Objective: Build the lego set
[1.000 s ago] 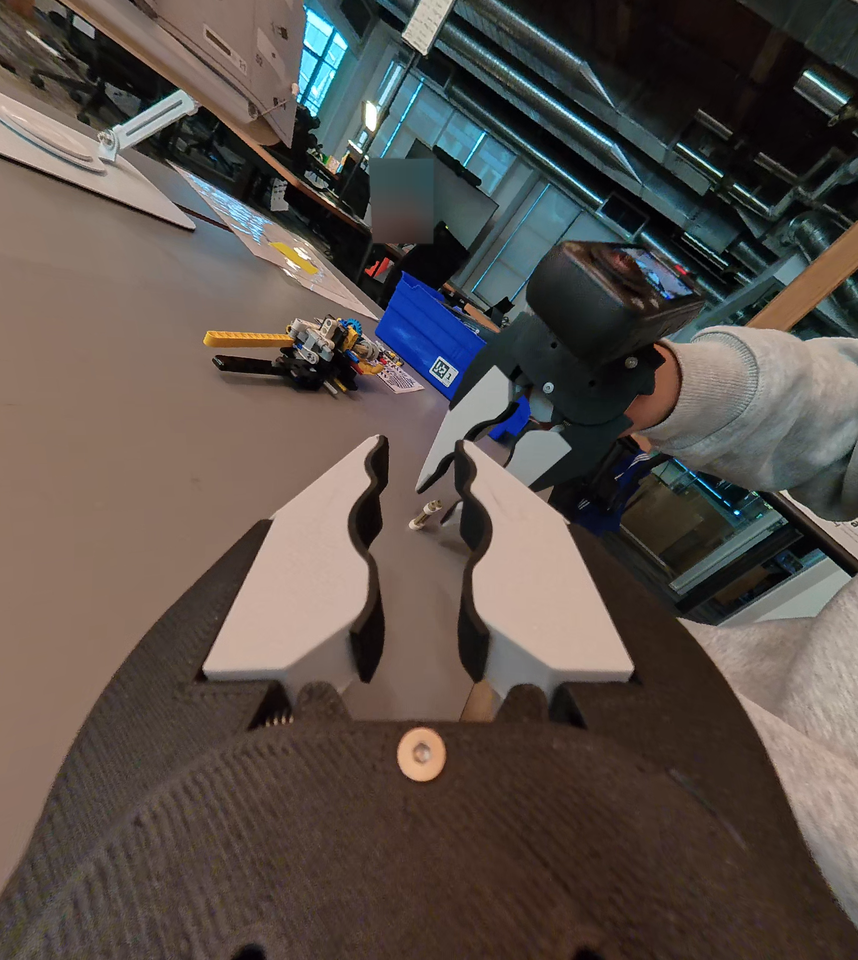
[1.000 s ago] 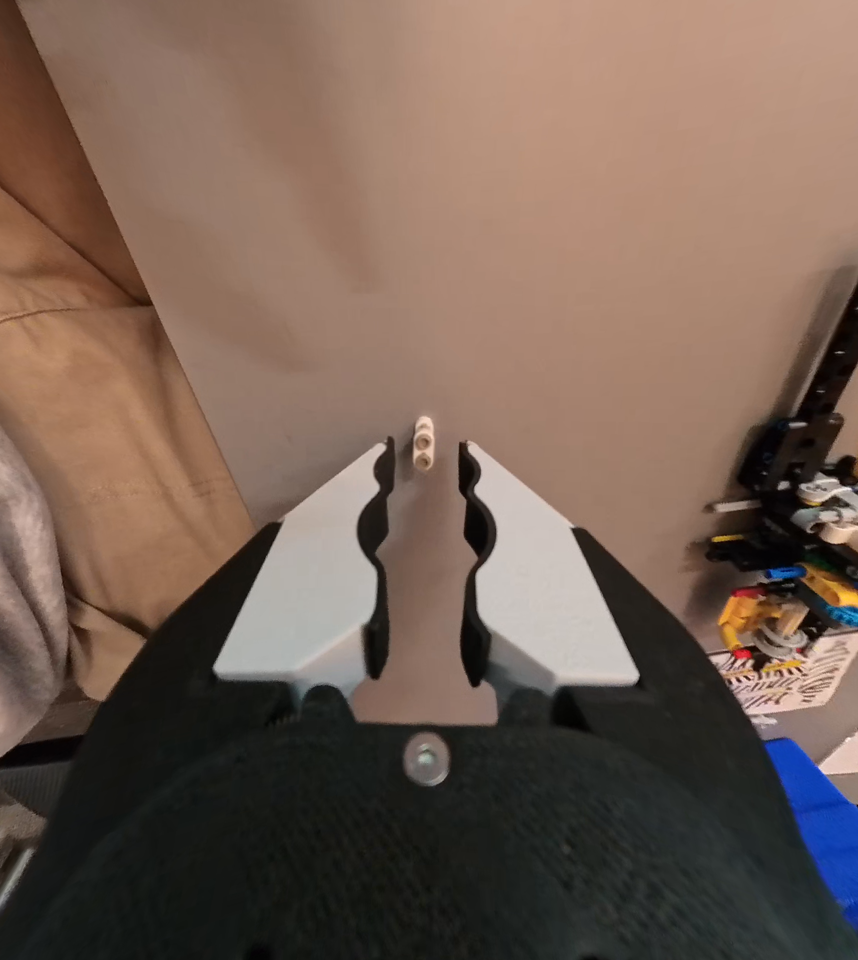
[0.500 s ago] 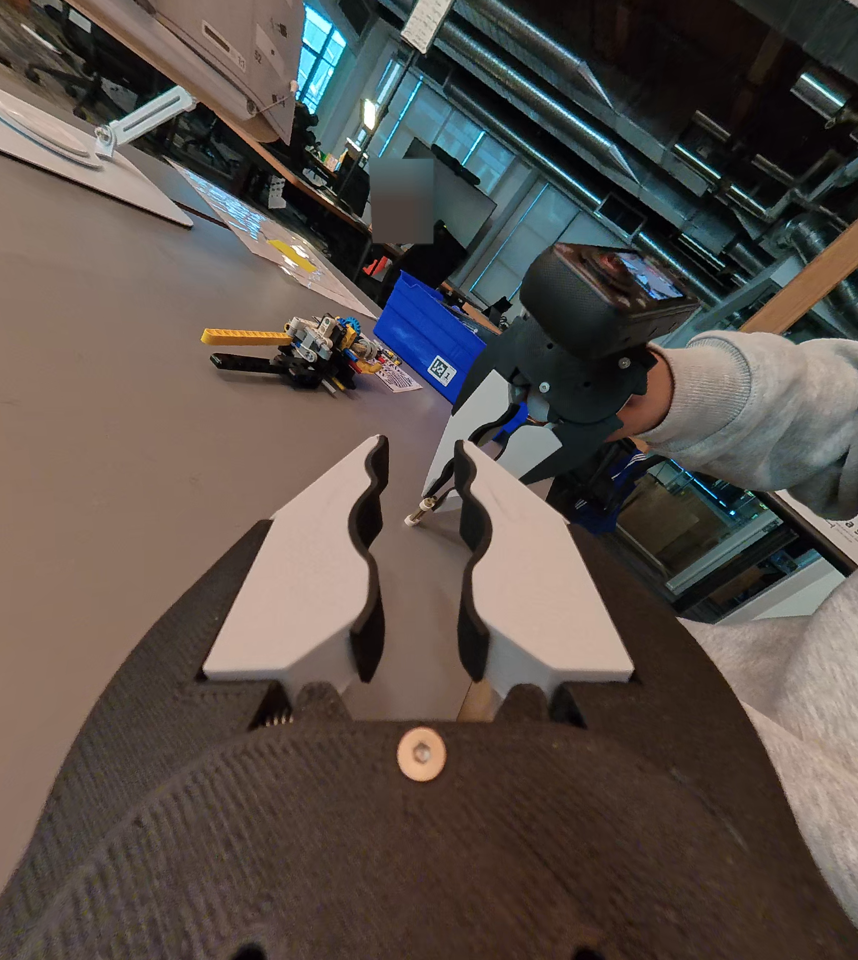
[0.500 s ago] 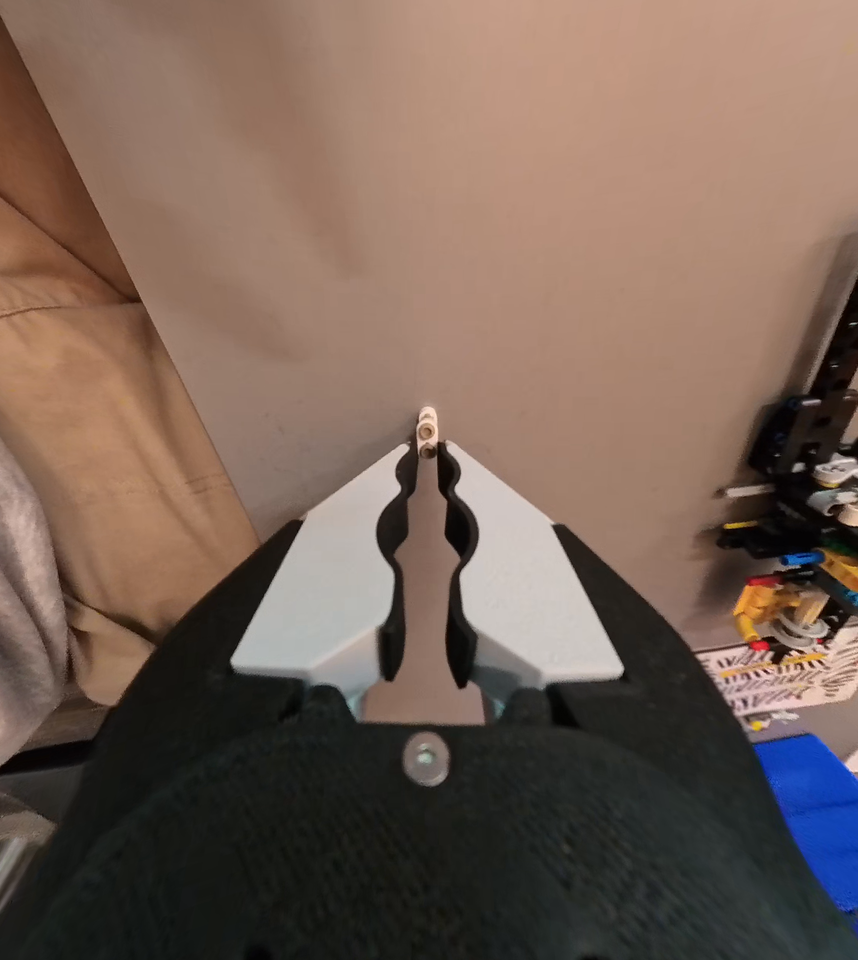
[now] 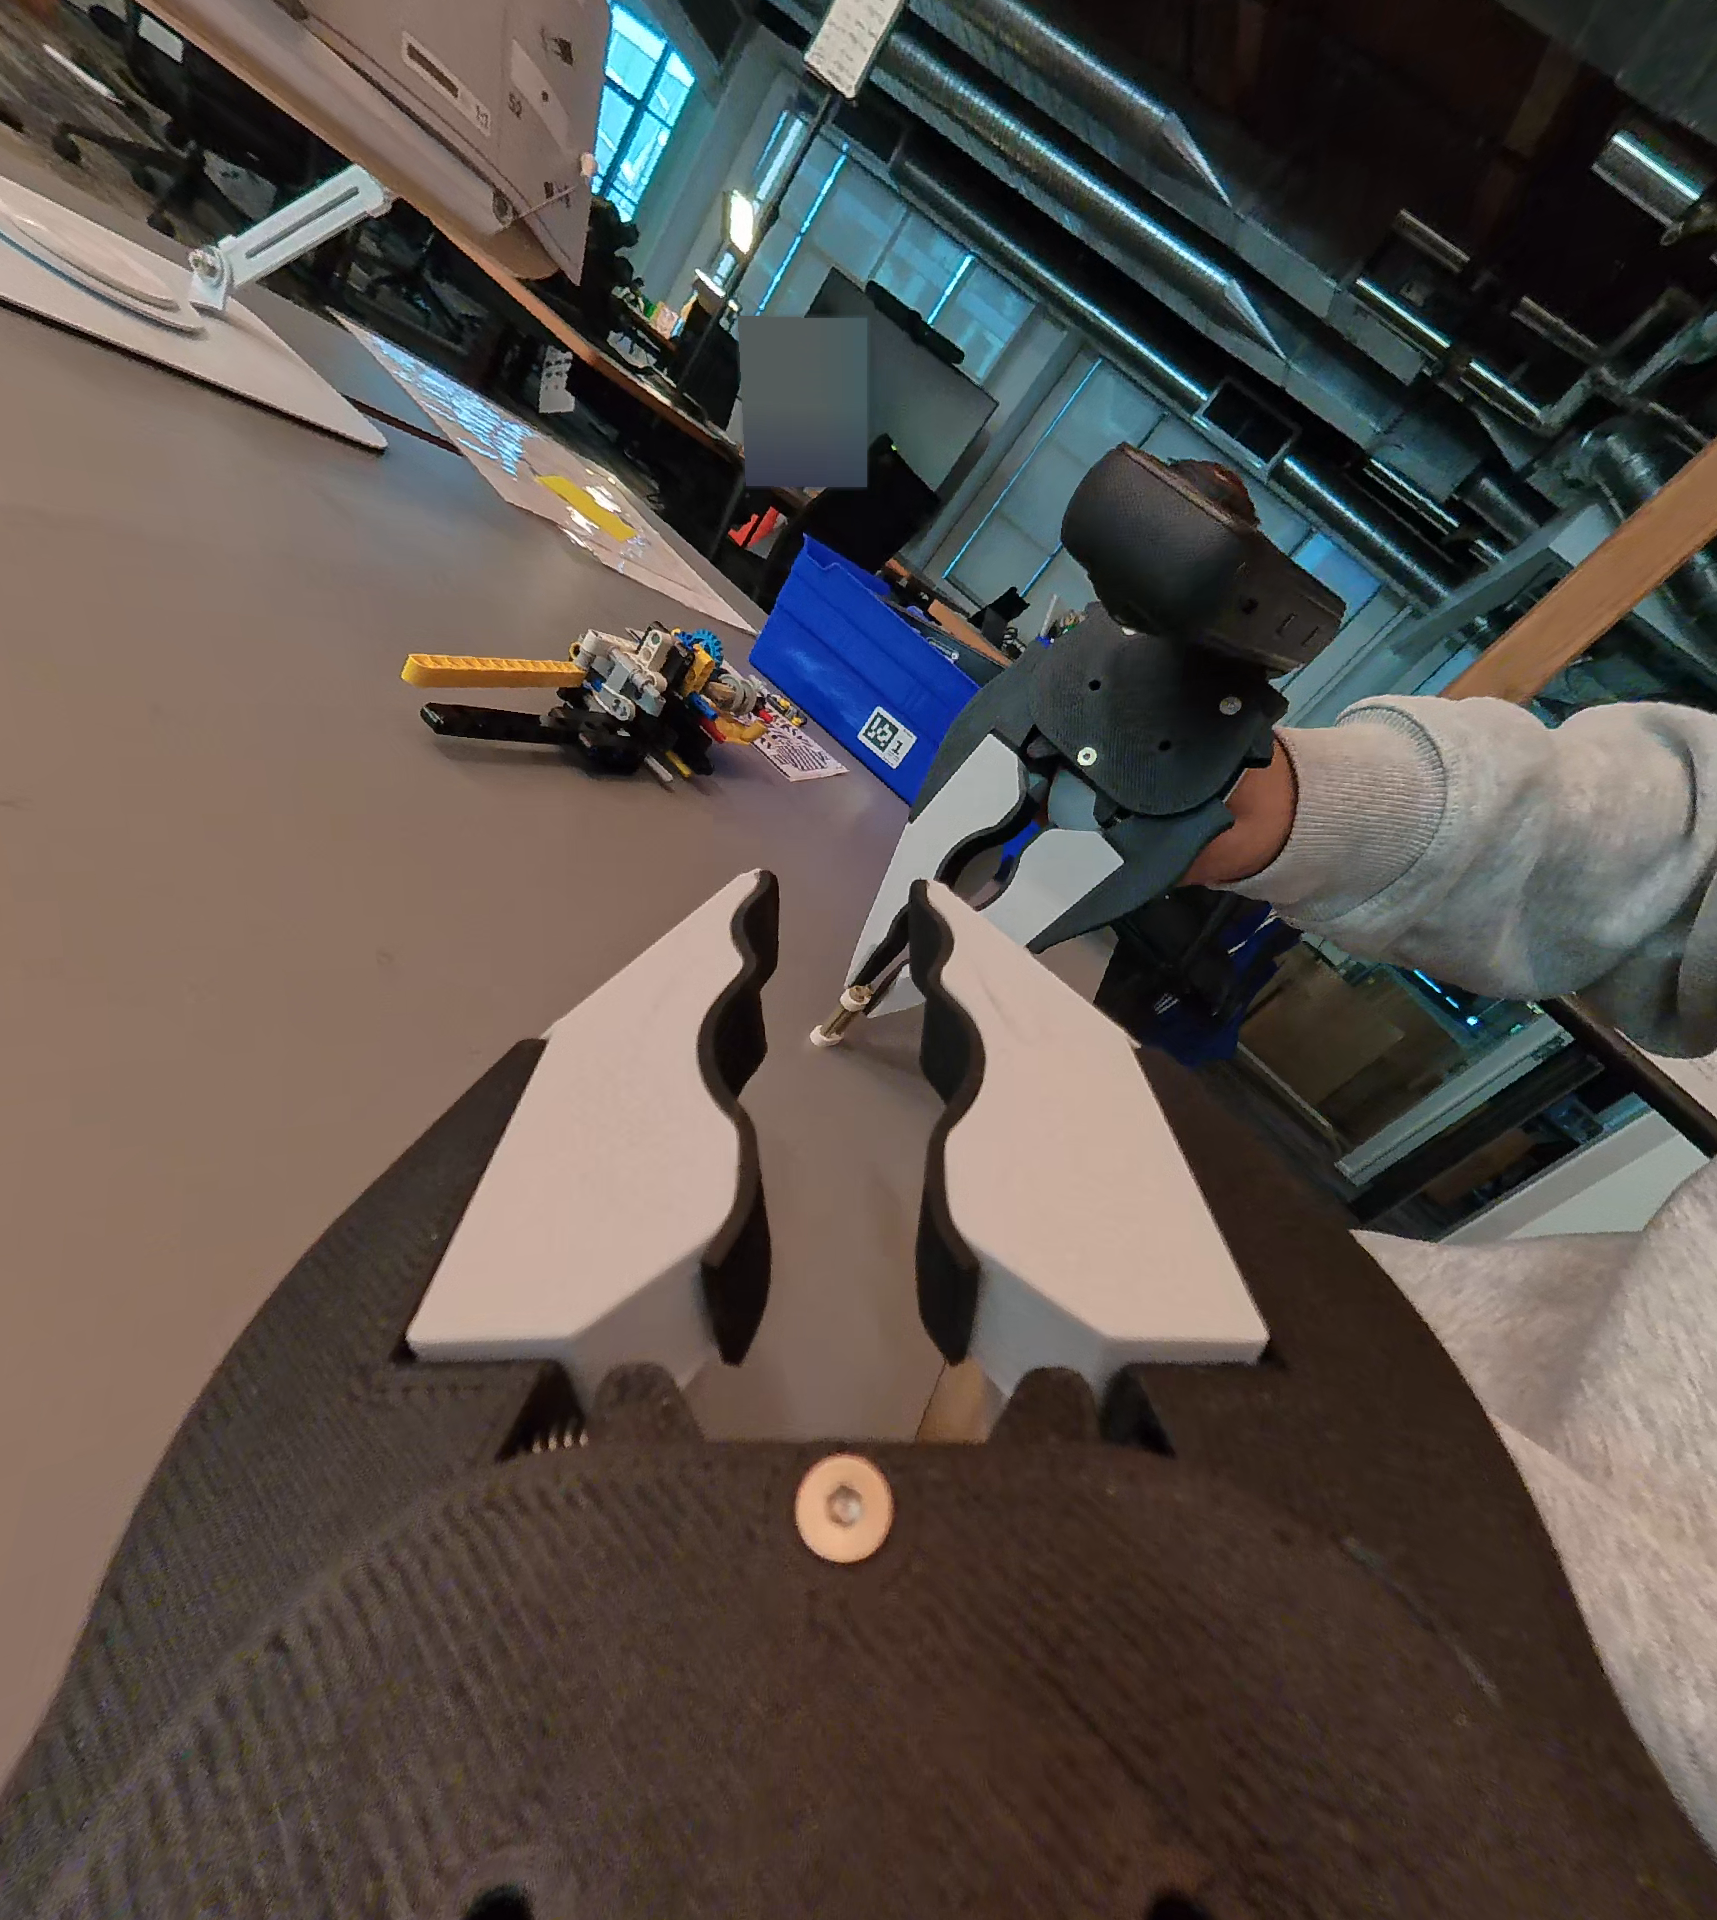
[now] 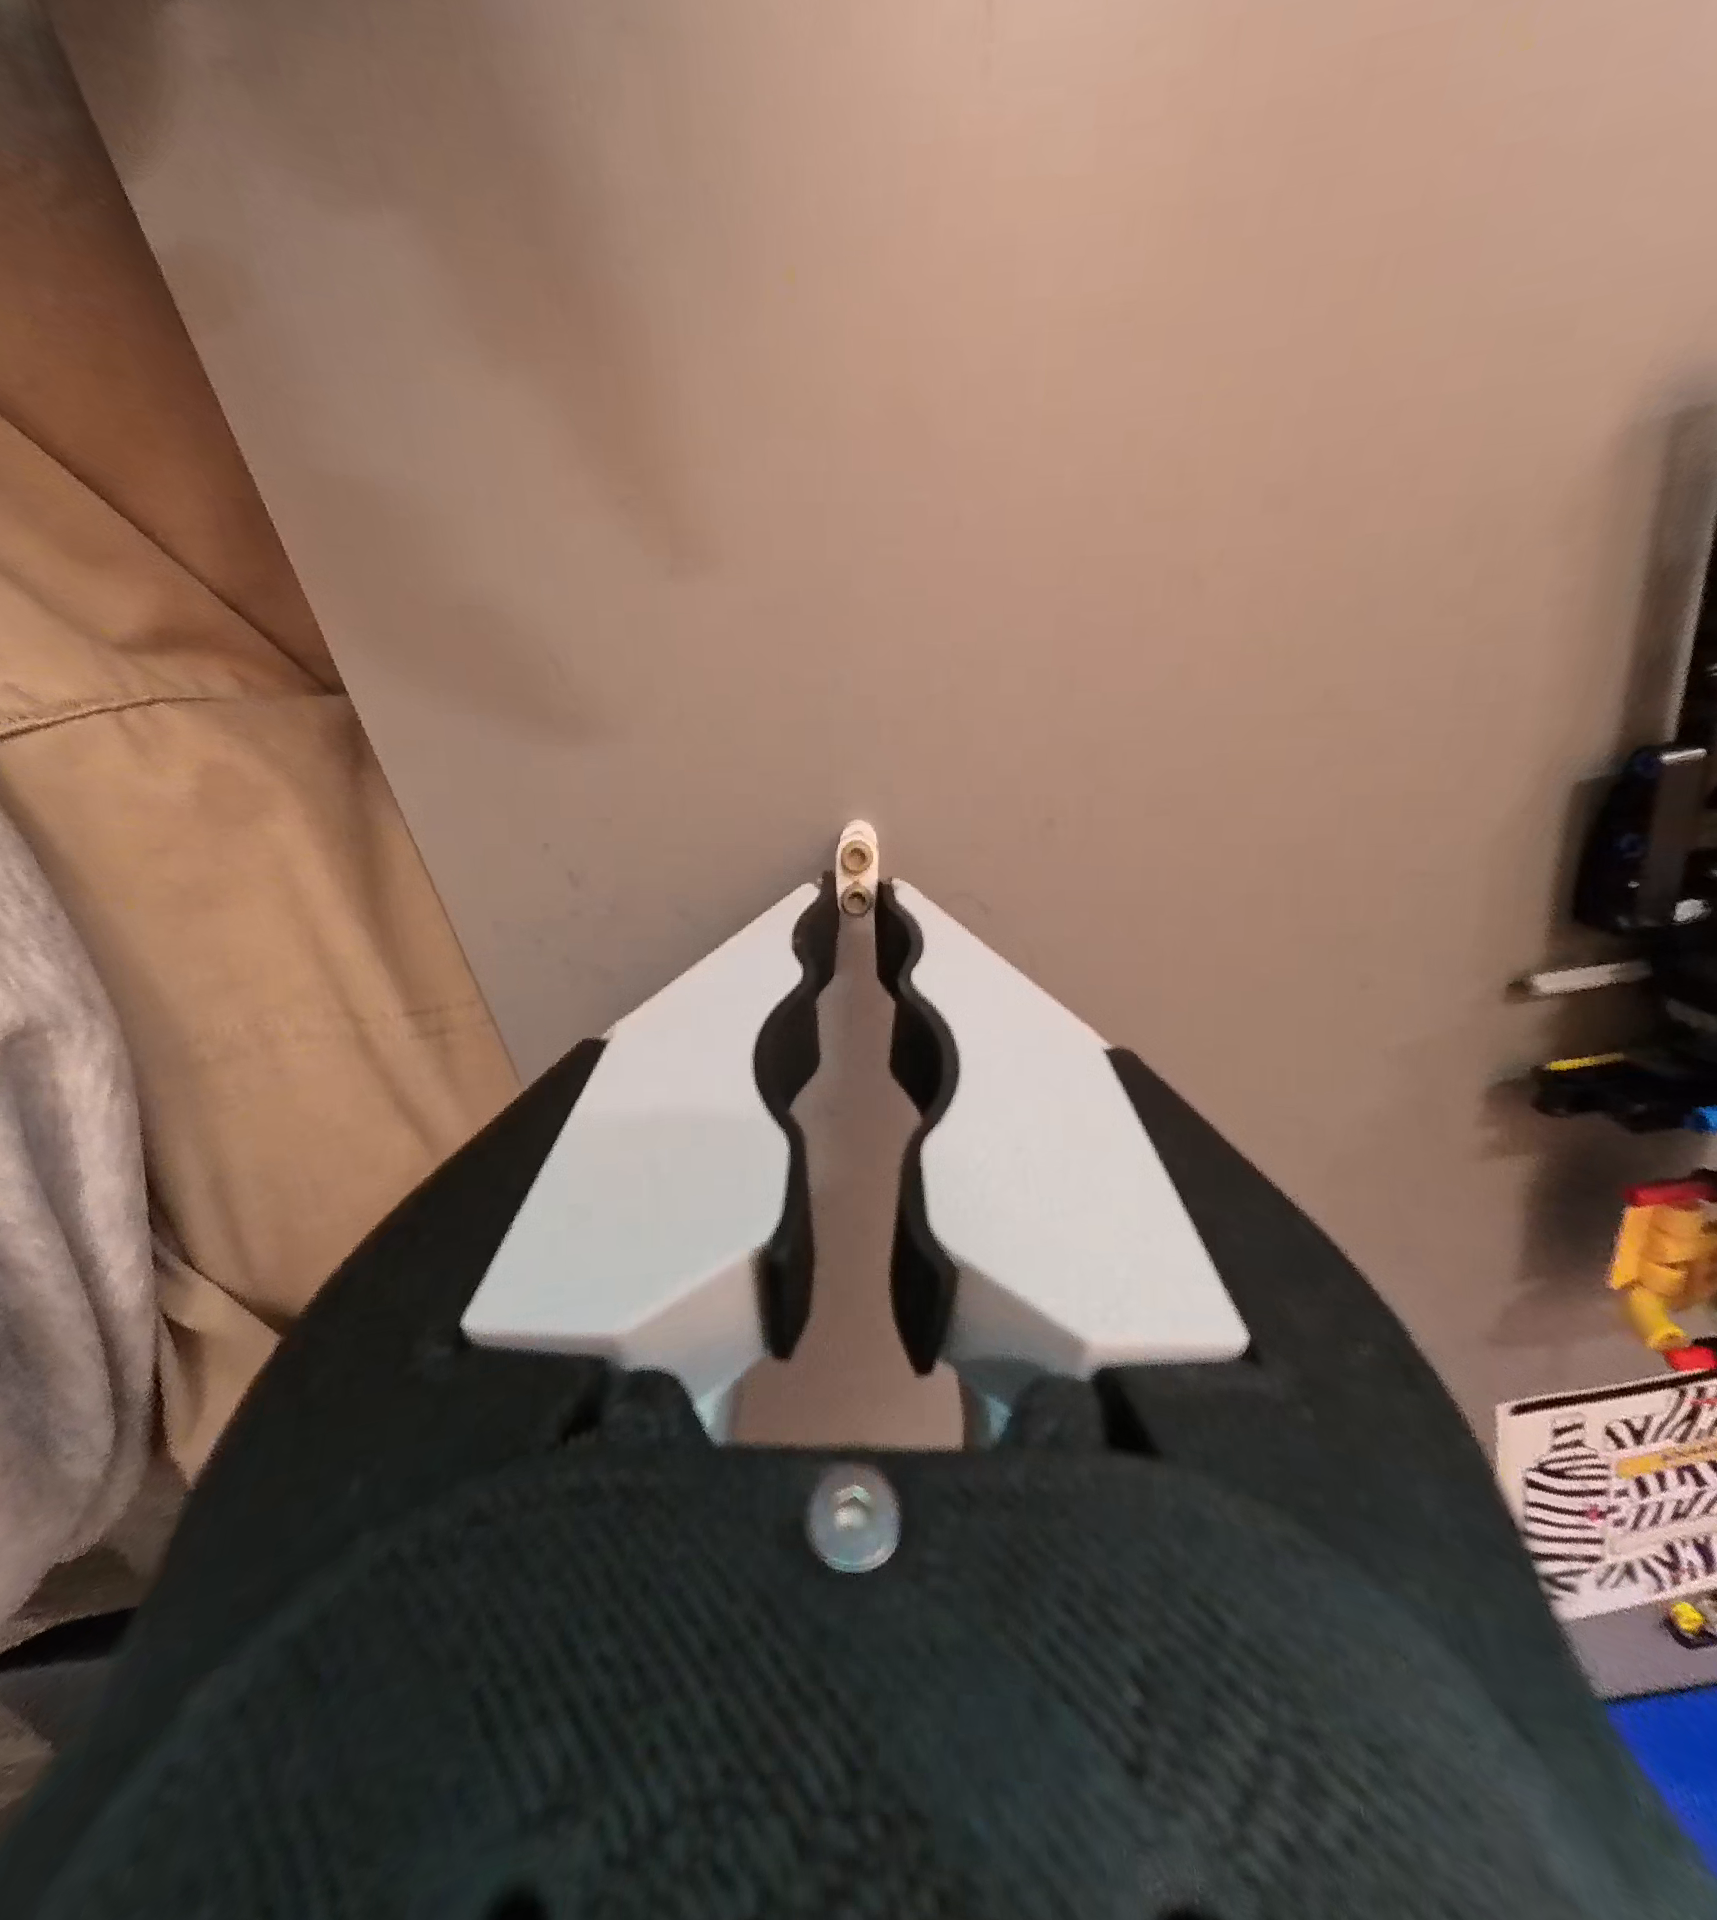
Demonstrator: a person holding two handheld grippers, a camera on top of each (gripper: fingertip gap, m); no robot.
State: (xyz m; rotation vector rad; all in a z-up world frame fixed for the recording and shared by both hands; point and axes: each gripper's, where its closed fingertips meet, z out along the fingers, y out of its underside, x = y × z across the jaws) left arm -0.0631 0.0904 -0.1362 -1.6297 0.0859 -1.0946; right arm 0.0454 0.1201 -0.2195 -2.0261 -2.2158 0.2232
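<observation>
Grey table [image 5: 158, 883] carries our half-built lego model [image 5: 615, 696] toward its far edge; right gripper [image 6: 856, 896] pinches a small white lego piece [image 6: 856, 854] near the front edge, while only the left wrist view shows our left gripper [image 5: 838, 904] spread empty

A small cream-white plastic lego connector with two holes [image 6: 856, 871] is pinched at its near end between the tips of the right tool [image 6: 856, 896], its far end sticking out past them; in the left wrist view it [image 5: 841, 1020] tilts down toward the grey tabletop [image 5: 210, 935]. Well apart from it, a partly built lego model of black, yellow, grey and blue plastic pieces [image 5: 615, 696] lies on the tabletop, its long yellow and black beams pointing away from its dense cluster.
</observation>
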